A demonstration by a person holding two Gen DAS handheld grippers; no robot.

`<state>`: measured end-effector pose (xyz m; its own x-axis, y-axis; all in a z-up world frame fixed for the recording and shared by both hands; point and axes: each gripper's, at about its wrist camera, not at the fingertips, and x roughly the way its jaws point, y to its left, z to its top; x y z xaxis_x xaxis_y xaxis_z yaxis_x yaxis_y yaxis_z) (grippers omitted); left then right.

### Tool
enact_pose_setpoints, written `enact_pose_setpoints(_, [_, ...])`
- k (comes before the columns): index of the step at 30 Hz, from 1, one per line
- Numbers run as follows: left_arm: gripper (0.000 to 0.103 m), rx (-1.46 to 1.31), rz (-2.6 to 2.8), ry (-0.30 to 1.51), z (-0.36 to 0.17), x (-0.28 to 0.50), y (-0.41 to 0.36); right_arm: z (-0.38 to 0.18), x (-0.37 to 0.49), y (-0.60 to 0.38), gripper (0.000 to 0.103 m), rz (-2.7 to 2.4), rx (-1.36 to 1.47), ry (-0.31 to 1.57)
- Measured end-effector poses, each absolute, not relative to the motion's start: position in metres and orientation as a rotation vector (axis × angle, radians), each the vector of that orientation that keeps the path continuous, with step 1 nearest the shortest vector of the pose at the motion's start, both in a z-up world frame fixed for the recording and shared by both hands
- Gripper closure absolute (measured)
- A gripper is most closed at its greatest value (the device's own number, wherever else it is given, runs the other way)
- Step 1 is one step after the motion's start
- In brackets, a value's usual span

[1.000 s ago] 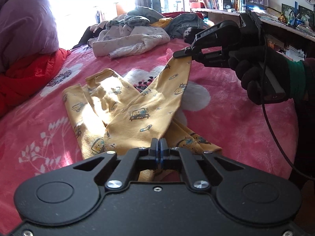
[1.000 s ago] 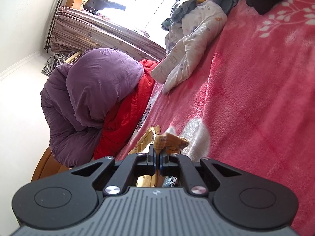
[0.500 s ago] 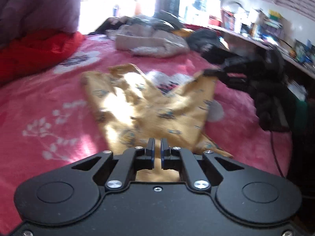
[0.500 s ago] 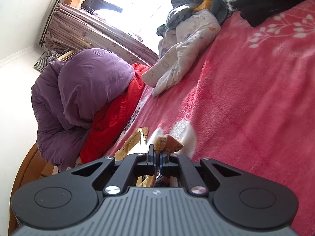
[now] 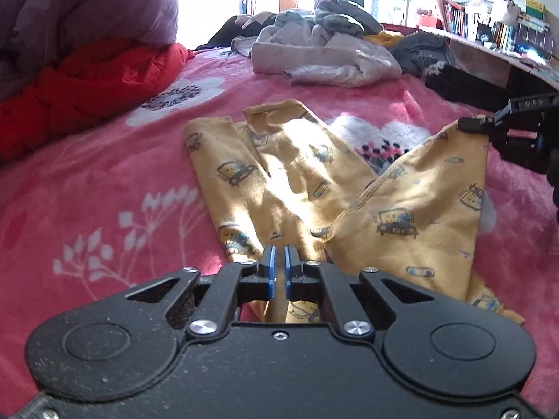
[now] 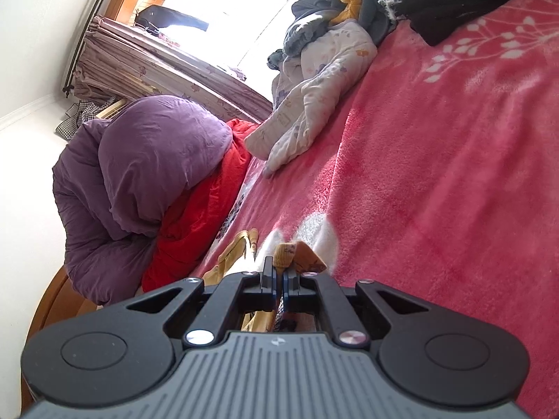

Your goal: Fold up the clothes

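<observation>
Gripping the yellow printed garment (image 5: 300, 178) at two points. Our right claw (image 6: 278, 281) is clenched on one corner, fabric bunched between the pads; from the left view that claw (image 5: 470, 126) holds the corner raised off the pink floral bed (image 5: 104, 188). Our left claw (image 5: 278, 272) shows a narrow gap between its blue pads (image 5: 269, 272), with yellow cloth seen below them; we cannot tell whether it is pinching anything. The garment lies spread mid-bed, two long parts running away from us. Behind it: heap of grey and white clothes (image 5: 325, 52). To the left: red quilt (image 5: 80, 87) under a purple duvet (image 5: 87, 3).
</observation>
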<state>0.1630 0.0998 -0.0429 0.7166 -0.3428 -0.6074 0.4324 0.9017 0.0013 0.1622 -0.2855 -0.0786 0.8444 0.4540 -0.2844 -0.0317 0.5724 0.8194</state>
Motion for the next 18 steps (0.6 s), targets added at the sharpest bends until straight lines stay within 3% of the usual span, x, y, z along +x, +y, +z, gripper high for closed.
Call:
enact_pose_setpoints(9, [0.101,0.181,-0.479,0.654,-0.033,0.121,0.129,-0.083,0.171,-0.283,0.095,0.311,0.928,0.541])
enact_pose_setpoints(18, [0.101,0.268,-0.625,0.737,-0.049,0.074,0.121,-0.062,0.166,-0.283,0.095,0.361,0.936,0.433])
